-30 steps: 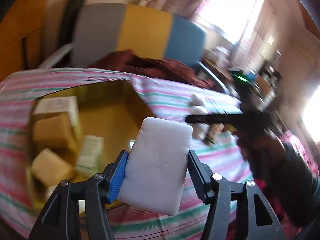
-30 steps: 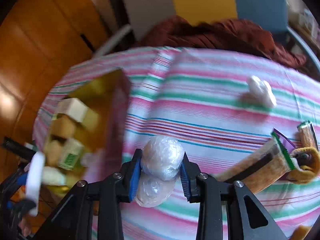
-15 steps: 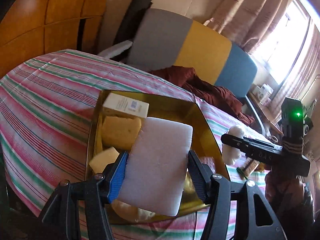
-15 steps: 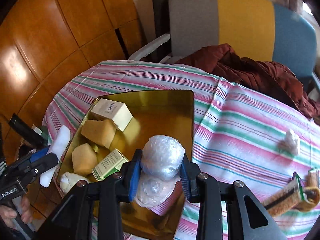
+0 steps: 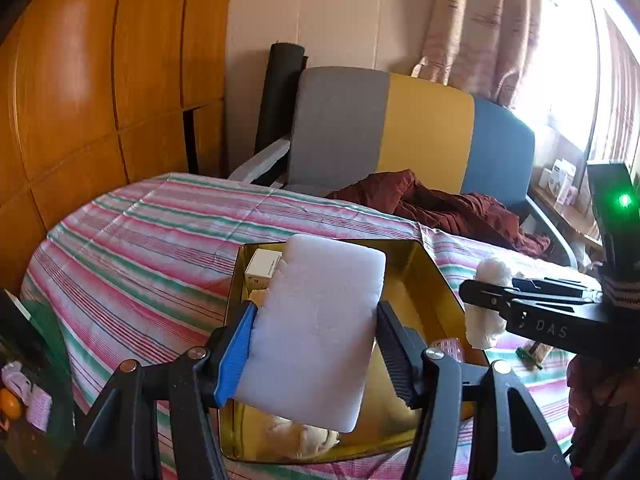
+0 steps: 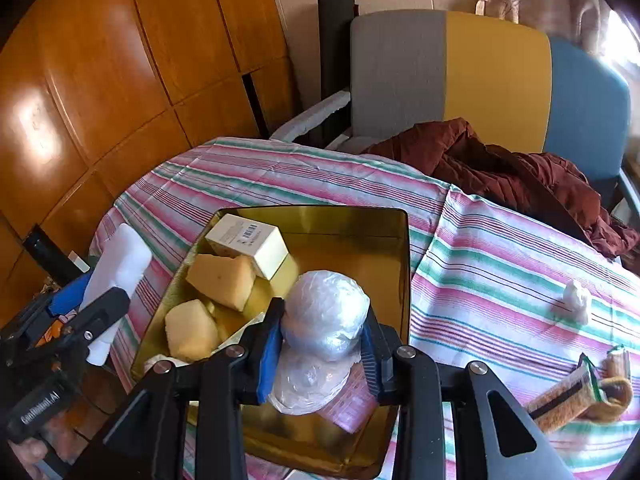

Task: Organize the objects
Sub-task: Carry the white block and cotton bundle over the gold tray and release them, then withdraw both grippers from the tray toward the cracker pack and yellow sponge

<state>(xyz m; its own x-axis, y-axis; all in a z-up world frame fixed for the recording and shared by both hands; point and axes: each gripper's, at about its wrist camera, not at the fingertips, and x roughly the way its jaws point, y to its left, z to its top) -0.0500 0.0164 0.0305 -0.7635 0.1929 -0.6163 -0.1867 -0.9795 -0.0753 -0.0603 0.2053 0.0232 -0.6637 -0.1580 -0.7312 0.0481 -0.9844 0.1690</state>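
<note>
Gold tray [image 6: 402, 264] on striped cloth holds box, sponges. Left gripper [image 5: 312, 344] clamps white foam block [image 5: 316, 332], right gripper [image 6: 320, 352] clamps plastic-wrapped ball [image 6: 326, 314], both over tray, unreleased. White wad [image 6: 576, 300], brush [image 6: 576, 394] remain outside.

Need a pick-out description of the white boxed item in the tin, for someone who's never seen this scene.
On the round table with the pink-and-green striped cloth sits an open gold metal tin. In its far left corner lies a small white rectangular carton, leaning on the yellow sponge chunks. It alone there has sharp edges and a printed barcode label.
</note>
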